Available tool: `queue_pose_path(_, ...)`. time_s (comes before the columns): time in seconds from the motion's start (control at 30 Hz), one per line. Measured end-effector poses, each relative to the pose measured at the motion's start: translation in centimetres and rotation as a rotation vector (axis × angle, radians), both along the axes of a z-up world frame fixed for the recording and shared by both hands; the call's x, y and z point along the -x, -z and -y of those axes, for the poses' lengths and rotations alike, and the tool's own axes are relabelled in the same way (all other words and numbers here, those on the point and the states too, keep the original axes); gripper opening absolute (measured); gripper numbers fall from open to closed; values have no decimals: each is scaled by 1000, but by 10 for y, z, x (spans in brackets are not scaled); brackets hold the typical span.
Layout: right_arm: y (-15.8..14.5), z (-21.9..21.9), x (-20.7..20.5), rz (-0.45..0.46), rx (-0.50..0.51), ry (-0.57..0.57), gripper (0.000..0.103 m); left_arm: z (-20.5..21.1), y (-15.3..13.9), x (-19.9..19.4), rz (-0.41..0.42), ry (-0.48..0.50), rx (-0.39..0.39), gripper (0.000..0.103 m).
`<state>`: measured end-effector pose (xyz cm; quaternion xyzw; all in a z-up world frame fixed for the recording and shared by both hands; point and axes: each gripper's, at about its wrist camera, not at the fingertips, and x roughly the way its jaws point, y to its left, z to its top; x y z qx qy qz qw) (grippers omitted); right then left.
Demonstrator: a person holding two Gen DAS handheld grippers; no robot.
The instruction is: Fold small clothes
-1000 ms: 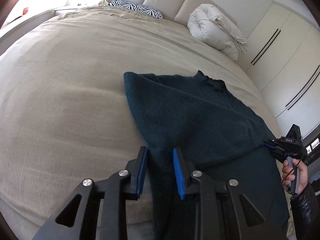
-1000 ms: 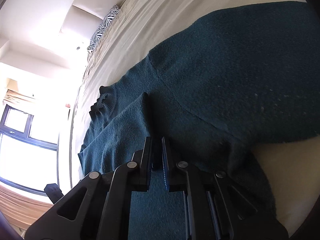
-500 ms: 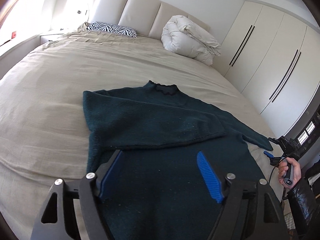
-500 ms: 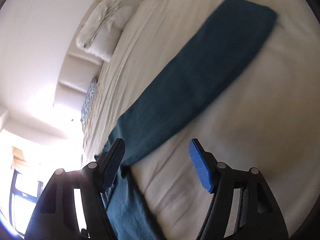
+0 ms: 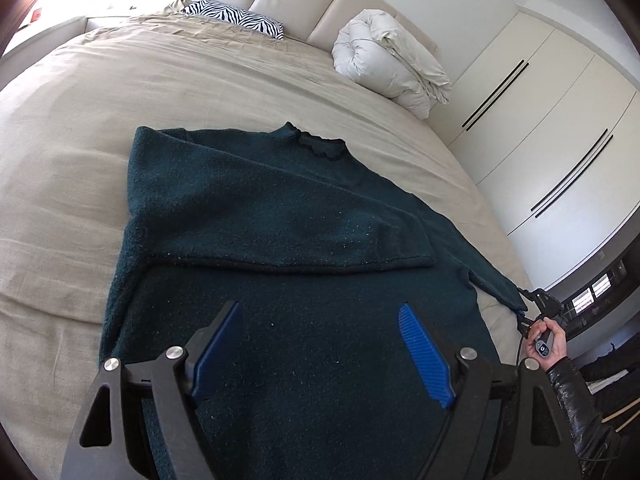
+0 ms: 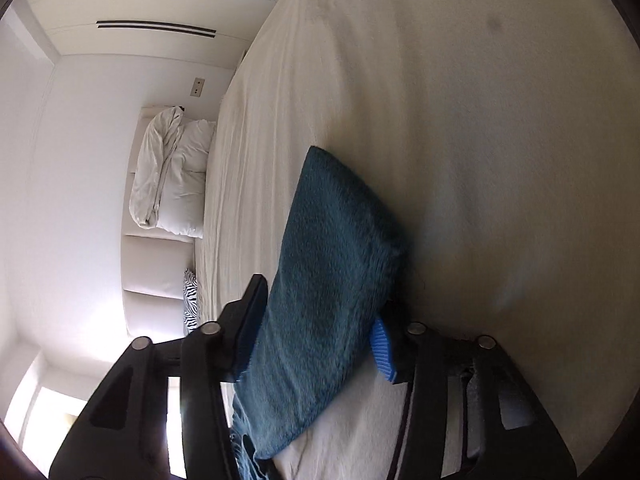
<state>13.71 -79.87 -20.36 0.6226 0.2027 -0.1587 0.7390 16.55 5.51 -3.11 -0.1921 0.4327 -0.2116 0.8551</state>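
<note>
We have one sleeve folded across the sweater (image 5: 280, 208); the other sleeve (image 6: 324, 280) and body remain. Our left gripper (image 5: 320, 352) hangs spread and empty. Our right gripper (image 6: 316, 336) straddles that sleeve's cuff, not yet pinching.

Beige bed cover (image 5: 120, 92) spreads ahead of and left of left jaws, lightly creased. Zebra-print pillow (image 5: 236, 22) far ahead, left of centre, against padded cream headboard (image 5: 320, 4). Rolled white duvet (image 5: 392, 68) far ahead, right of pillow, also against headboard. White wardrobe doors (image 5: 552, 128) with dark slim handles far right of jaws. In right wrist view, duvet (image 6: 168, 176) and pillow (image 6: 191, 300) lie left of jaws; wall outlet (image 6: 198, 87) above duvet.
</note>
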Motion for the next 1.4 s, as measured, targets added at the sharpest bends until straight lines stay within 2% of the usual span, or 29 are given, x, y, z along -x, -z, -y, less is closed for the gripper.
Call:
queue_pose_path(0.07, -4, 1, -10, -41, 42, -17, 17, -1, 3, -3, -14, -3, 16, 82)
queue_pose_path(0.13, -19, -8, -17, -57, 102, -36, 8, 1, 4, -6, -21, 7, 33, 82)
queue_pose_path(0.2, -48, -28, -29, -65, 207, -82, 8, 4, 3, -10, -23, 16, 39, 81)
queue_pose_path(0.27, -84, -68, -50, -81, 354, -180, 8, 8, 1, -15, -23, 27, 65, 81)
queue_pose_path(0.33, -120, -126, -77, -76, 521, -314, 7, 11, -1, -21, -22, 27, 100, 81)
queue_pose_path(0.43, -154, -236, -113, -91, 814, -545, 7, 13, -2, -33, -37, 17, 196, 81)
queue_pose_path(0.53, -150, -356, -130, -114, 1062, -747, 7, 19, 4, -47, -83, 3, 291, 82)
queue_pose_path(0.6, -136, -414, -135, -124, 1160, -833, 7, 28, 9, -55, -118, 12, 351, 82)
queue_pose_path(0.73, -98, -481, -141, -158, 1171, -967, 7, 45, 22, -72, -188, 41, 461, 83)
queue_pose_path(0.8, -73, -498, -145, -212, 1158, -1041, 9, 53, 31, -80, -230, 48, 477, 85)
queue_pose_path(0.83, -62, -507, -130, -227, 1152, -1057, 12, 57, 36, -82, -254, 48, 477, 85)
queue_pose_path(0.9, -52, -509, -117, -196, 1144, -1051, 17, 64, 46, -85, -295, 58, 492, 85)
queue_pose_path(0.97, -52, -502, -105, -158, 1096, -1052, 28, 72, 53, -87, -328, 64, 494, 85)
queue_pose_path(1.0, -52, -499, -103, -148, 1066, -1053, 31, 77, 55, -87, -334, 67, 486, 85)
queue_pose_path(1.03, -53, -498, -103, -136, 1048, -1056, 39, 80, 54, -88, -334, 73, 481, 85)
queue_pose_path(1.07, -54, -496, -101, -118, 1030, -1054, 55, 85, 53, -89, -332, 82, 482, 85)
queue_pose_path(1.1, -55, -495, -97, -106, 1018, -1048, 60, 91, 51, -90, -332, 95, 484, 85)
queue_pose_path(1.17, -56, -490, -93, -98, 992, -1048, 62, 104, 50, -94, -340, 124, 465, 85)
queue_pose_path(1.23, -58, -484, -87, -95, 956, -1049, 62, 117, 52, -98, -368, 143, 411, 82)
queue_pose_path(1.33, -62, -468, -73, -81, 863, -1042, 62, 128, 55, -101, -384, 150, 391, 67)
queue_pose_path(1.37, -62, -462, -68, -78, 831, -1040, 62, 133, 56, -101, -390, 165, 384, 50)
queue_pose_path(1.4, -62, -454, -62, -75, 793, -1039, 62, 138, 57, -102, -403, 183, 368, 25)
